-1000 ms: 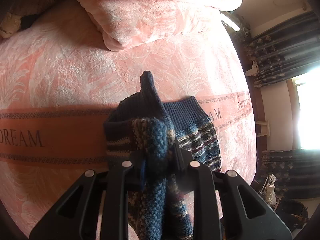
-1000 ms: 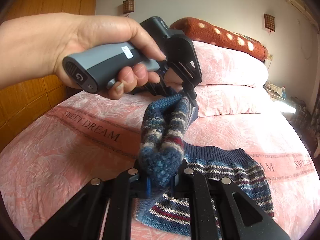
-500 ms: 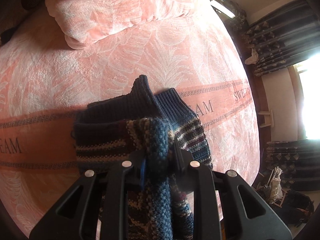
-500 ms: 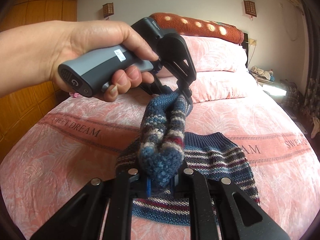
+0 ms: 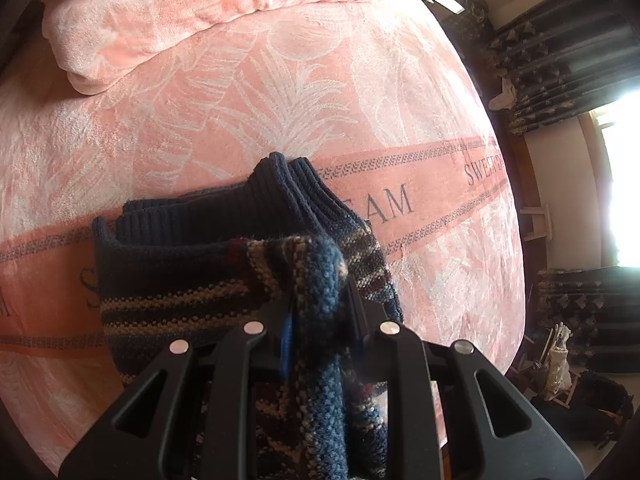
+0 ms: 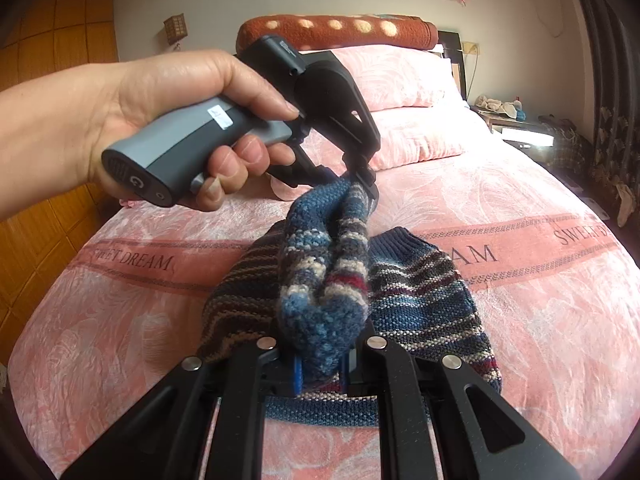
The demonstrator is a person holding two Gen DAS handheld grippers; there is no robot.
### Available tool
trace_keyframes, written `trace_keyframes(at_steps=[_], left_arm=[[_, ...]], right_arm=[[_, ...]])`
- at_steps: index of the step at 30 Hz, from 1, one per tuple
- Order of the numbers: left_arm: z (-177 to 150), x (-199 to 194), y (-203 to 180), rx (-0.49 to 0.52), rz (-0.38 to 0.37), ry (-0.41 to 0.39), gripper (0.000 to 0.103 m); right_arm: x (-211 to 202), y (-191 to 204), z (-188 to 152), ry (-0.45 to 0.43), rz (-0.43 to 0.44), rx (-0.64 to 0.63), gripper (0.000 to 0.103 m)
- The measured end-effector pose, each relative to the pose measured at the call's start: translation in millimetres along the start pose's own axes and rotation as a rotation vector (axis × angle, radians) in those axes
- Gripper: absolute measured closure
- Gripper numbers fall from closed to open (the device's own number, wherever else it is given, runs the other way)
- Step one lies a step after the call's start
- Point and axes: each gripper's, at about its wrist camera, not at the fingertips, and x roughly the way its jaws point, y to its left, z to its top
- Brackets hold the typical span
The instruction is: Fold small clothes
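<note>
A small knitted sweater (image 6: pixel 424 296), blue with dark red and cream stripes and a navy ribbed hem, lies on the pink bedspread (image 6: pixel 540 320). One side of it is lifted and doubled over the rest. My right gripper (image 6: pixel 320 364) is shut on the near end of that raised fold. My left gripper (image 6: pixel 362 184), held by a hand (image 6: pixel 160 108), is shut on the far end. In the left wrist view my left gripper (image 5: pixel 318 320) clamps the sweater (image 5: pixel 192 276), whose ribbed hem (image 5: pixel 224 216) rests on the bed beyond it.
Pink pillows (image 6: pixel 404 120) and a red dotted bolster (image 6: pixel 336 32) lie at the headboard. A bedside table (image 6: pixel 516 124) with small items stands at the right. Dark curtains (image 5: pixel 560 60) and a bright window (image 5: pixel 624 184) are beyond the bed's edge.
Both grippers have carried the lifted fold across the sweater and lower toward the bed. More of the sweater now lies doubled over itself.
</note>
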Motion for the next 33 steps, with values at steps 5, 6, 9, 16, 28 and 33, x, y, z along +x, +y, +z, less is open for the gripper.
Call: trace_keyframes(at_steps=[5, 6, 9, 16, 28, 33], left_arm=[[4, 14, -14, 0.011, 0.004, 0.006, 0.083], [4, 17, -17, 0.014, 0.005, 0.008, 0.083], [4, 24, -28, 0.027, 0.011, 0.008, 0.083], [4, 42, -46, 0.044, 0.031, 0.011, 0.083], [4, 75, -58, 0.051, 0.117, 0.005, 0.083], [4, 80, -61, 0.042, 0.136, -0.027, 0.083]], right_arm=[[0, -22, -2, 0.008, -0.008, 0.045, 0.091], [0, -26, -3, 0.010, -0.010, 0.052, 0.091], [-1, -39, -5, 0.015, -0.014, 0.083, 0.091], [1, -63, -14, 0.043, -0.023, 0.142, 0.091], [19, -102, -37, 0.138, 0.022, 0.263, 0.091], [28, -123, -45, 0.180, 0.083, 0.359, 0.091]])
